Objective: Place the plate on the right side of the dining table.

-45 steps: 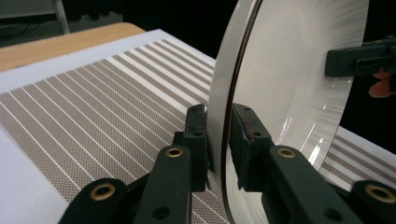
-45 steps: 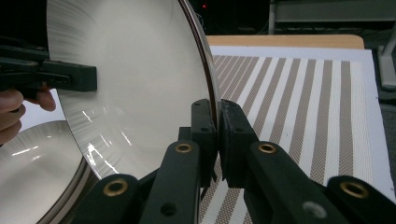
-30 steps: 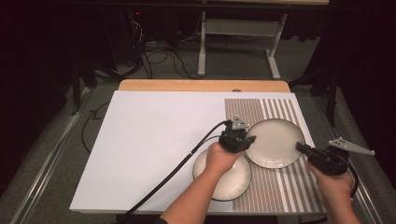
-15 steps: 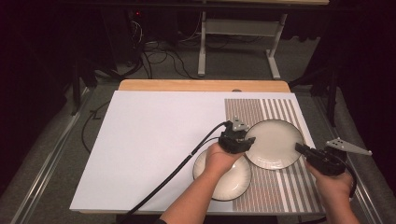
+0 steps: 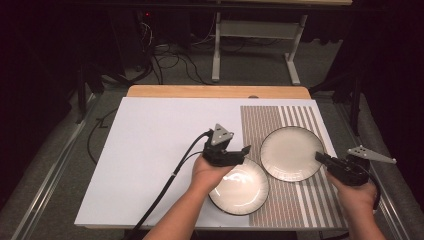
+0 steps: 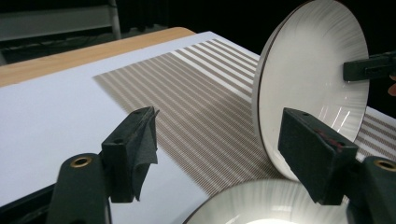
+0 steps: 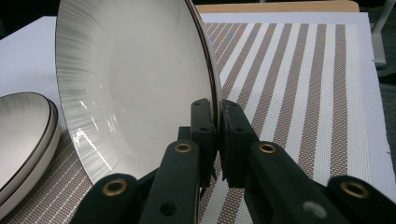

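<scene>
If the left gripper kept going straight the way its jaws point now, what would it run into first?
Probably the tilted plate that the right gripper holds by its rim. The left gripper is open, its jaws aimed over the striped mat, with the plate's edge just ahead of one jaw. Depth is hard to judge, so it might slip past.

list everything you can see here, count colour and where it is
plates: 2, white with a dark rim; one gripped at its right edge and tilted up over the striped mat, the other lying flat at the near edge of the mat
striped mat: 1, brown and white, right part of the table
white sheet: 1, covers the rest of the tabletop
wooden table: 1, light wood, bare strip at the far edge
metal stand: 1, grey, on the floor beyond the table
cables: several, black, on the floor at far left
left gripper: black, jaws open, over the flat plate's far-left rim
right gripper: black, jaws shut on the tilted plate's rim
</scene>
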The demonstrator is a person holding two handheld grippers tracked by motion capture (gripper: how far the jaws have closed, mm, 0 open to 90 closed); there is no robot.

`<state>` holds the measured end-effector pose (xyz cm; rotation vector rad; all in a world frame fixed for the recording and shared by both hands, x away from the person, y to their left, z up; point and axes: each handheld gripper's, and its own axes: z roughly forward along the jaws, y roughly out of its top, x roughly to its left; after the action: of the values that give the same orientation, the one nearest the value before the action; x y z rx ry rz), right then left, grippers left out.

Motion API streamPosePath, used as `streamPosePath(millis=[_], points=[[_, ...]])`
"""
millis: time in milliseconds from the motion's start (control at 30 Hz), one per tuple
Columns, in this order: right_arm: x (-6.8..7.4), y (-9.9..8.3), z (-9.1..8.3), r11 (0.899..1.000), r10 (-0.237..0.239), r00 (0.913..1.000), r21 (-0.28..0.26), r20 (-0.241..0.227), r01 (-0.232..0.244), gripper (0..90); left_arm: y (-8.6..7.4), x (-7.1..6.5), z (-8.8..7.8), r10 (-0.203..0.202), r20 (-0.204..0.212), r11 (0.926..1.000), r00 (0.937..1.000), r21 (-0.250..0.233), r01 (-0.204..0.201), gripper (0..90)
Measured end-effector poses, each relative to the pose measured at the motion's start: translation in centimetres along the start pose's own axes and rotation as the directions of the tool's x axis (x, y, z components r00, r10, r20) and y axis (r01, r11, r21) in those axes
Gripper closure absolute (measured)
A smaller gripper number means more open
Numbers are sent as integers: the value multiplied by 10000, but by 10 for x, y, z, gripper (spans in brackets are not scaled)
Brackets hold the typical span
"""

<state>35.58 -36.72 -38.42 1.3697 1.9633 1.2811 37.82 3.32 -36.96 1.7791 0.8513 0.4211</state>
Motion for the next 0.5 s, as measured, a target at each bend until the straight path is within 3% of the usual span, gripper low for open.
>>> streamPosePath(millis=[133, 267, 367, 500], points=[[1, 1, 1, 10000, 5, 10000, 40, 57, -5, 874, -9, 13, -27, -111, -336, 9998, 9994, -191, 105, 219], [0, 1, 2, 10000, -4, 10000, 81, 69, 3, 873, -20, 27, -51, 32, -657, 9994, 9978, -341, -54, 185], [0, 2, 3, 9999, 71, 9999, 136, 85, -72, 873, -28, 37, -73, -239, -999, 9988, 9947, -446, 196, 151], [0, 3, 5, 9997, 144, 9998, 181, 122, -146, 871, -38, 47, -105, -145, -1273, 9977, 9918, -673, 60, 123]])
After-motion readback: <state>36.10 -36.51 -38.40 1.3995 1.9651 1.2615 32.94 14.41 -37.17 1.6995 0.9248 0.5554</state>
